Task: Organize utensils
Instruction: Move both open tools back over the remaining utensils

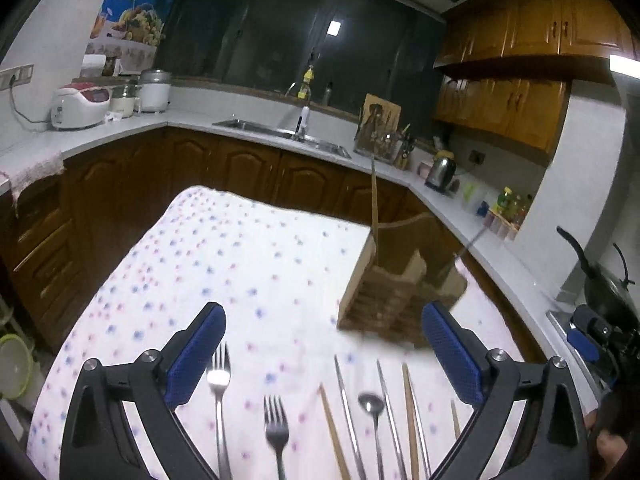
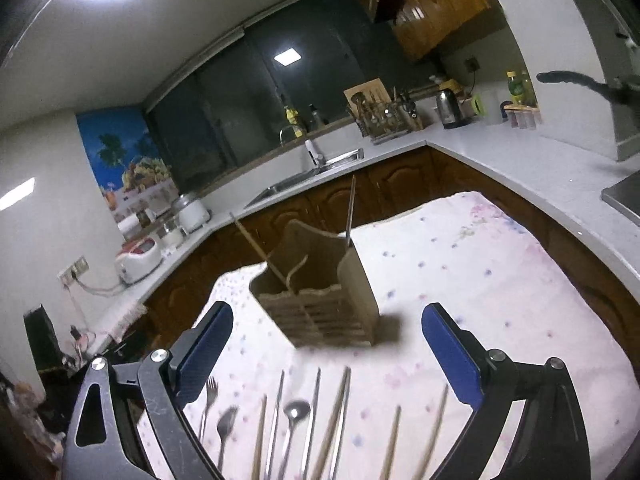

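Note:
A wooden utensil holder (image 1: 394,296) with compartments stands on the dotted tablecloth (image 1: 224,264); it also shows in the right wrist view (image 2: 324,300). A wooden chopstick (image 1: 375,212) and a metal one (image 1: 472,242) stand in it. Two forks (image 1: 219,396), a spoon (image 1: 372,404), metal and wooden chopsticks (image 1: 332,428) lie in a row near me; the spoon (image 2: 295,412) and chopsticks (image 2: 338,408) show in the right view too. My left gripper (image 1: 324,360) is open and empty above the row. My right gripper (image 2: 326,356) is open and empty above it.
Kitchen counters wrap around the table, with a sink (image 1: 280,134), a rice cooker (image 1: 80,106), a kettle (image 1: 440,170) and a utensil rack (image 1: 380,140). A pan (image 1: 608,280) sits on the stove at right. The right gripper (image 1: 600,340) shows at the left view's right edge.

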Available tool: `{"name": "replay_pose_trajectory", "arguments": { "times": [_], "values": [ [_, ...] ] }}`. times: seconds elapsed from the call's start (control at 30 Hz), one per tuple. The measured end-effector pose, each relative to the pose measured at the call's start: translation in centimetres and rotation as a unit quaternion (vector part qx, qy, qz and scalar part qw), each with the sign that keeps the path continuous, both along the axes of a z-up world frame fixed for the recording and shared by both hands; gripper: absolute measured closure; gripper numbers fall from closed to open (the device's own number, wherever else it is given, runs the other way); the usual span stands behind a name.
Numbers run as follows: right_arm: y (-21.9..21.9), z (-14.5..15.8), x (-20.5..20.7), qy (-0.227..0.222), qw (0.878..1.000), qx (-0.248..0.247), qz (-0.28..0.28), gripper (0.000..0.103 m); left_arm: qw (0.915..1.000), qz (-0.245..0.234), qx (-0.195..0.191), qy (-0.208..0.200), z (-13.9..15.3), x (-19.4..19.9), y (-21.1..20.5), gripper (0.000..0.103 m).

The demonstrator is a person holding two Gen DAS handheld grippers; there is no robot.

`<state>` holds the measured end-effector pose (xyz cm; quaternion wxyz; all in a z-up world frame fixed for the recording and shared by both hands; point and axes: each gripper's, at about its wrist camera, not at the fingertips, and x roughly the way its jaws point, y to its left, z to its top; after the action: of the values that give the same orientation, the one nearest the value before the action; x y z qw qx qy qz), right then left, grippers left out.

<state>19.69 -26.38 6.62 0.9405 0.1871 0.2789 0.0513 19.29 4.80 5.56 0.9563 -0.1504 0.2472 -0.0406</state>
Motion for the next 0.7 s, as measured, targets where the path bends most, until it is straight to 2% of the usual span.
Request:
{"name": "replay_pose_trajectory", "arguments": {
  "times": [0.23, 0.43, 0.7],
  "values": [
    [1.4, -1.1, -4.0, 0.015, 0.998, -0.059, 0.007, 0.006, 0.9996, 0.002, -0.01, 0.026, 0.0, -2.6, 0.5, 0.004],
    [1.5, -2.0, -5.6, 0.026, 0.998, -0.059, 0.006, 0.006, 0.9988, 0.002, -0.01, 0.047, -0.5, -4.1, 0.8, 0.004],
    [1.5, -2.9, -5.8, 0.043, 0.998, -0.053, 0.013, 0.006, 0.998, -0.001, 0.0, 0.063, -0.4, -4.3, 0.2, 0.004]
  ]
}}
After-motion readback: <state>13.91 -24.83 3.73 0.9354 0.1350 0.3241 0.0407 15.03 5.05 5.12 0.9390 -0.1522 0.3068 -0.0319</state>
